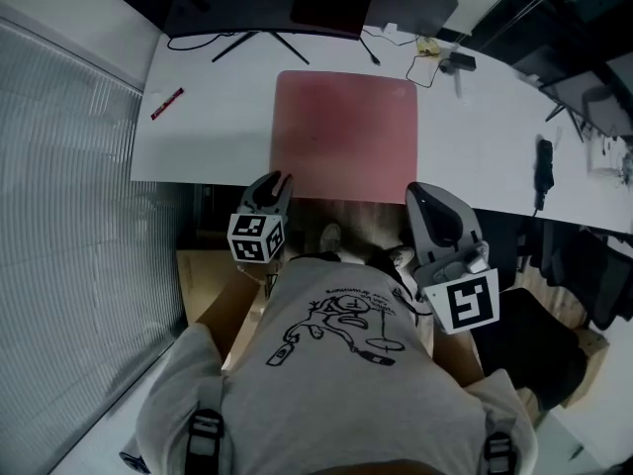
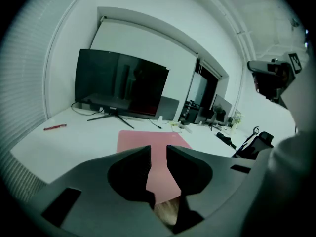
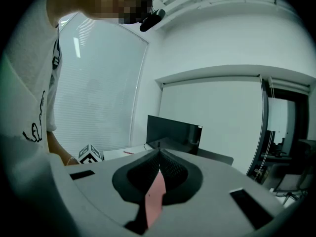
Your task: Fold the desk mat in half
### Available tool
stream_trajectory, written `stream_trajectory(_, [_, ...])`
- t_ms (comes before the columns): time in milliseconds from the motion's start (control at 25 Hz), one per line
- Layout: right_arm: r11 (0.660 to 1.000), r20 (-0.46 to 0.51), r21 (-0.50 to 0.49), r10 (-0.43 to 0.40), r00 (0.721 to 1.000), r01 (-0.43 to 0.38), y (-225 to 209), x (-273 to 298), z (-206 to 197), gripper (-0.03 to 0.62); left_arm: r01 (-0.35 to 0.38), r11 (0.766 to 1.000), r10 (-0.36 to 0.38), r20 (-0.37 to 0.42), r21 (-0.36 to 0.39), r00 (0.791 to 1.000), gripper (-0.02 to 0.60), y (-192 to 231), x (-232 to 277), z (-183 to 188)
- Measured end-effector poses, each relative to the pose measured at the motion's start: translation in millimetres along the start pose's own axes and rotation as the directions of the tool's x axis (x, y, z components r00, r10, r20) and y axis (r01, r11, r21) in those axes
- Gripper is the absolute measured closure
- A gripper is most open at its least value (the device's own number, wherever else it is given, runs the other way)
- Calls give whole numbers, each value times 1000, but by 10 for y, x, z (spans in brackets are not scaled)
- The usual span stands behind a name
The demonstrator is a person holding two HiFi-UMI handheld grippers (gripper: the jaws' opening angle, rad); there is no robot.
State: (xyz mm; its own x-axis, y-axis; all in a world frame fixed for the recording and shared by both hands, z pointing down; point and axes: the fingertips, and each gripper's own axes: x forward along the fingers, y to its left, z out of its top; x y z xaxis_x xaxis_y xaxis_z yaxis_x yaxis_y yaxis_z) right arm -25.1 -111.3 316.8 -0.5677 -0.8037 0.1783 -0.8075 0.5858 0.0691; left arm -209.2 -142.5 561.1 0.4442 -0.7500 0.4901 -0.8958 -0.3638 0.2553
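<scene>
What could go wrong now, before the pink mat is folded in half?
1. The left gripper has its jaws apart and holds nothing. The desk mat lies flat, so the jaws may push its near edge instead of catching it.
2. The right gripper looks shut. Lifting one corner alone would probably fold the mat crooked.
3. A cable lies near the far edge, and the mat could snag it.

The left gripper (image 2: pixel 158 152), tipped forward and down, holds its jaws a narrow gap apart with nothing pinched, while the right gripper (image 3: pixel 159 154) (nearly level, at the right) has its jaw tips pressed together.
</scene>
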Motion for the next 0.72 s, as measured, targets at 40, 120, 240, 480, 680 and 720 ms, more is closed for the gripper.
stream_trajectory(40, [1000,-1,0,0,1000,0,-3,-7,-2,585,-17,999,17,-19,-30,1000,471,78,32,-110])
stream_trajectory(120, [1000,-1,0,-4,1000,4,-19,-19,-10,585,-49,995,44,-54,-89,998,468,232,91,-326])
stream_trajectory(240, [1000,3,3,-18,1000,18,-53,-39,-16,585,-80,980,61,-109,-180,992,454,422,152,-628])
stream_trajectory(480, [1000,3,13,-26,1000,26,-53,-84,-44,585,-138,949,85,-192,-283,978,425,710,249,-1093])
stream_trajectory(680, [999,6,17,-28,1000,27,-39,-90,-54,585,-171,917,80,-252,-361,964,401,893,345,-1480])
stream_trajectory(720, [999,6,18,-28,1000,28,-40,-90,-47,585,-173,913,76,-263,-371,962,394,914,362,-1550])
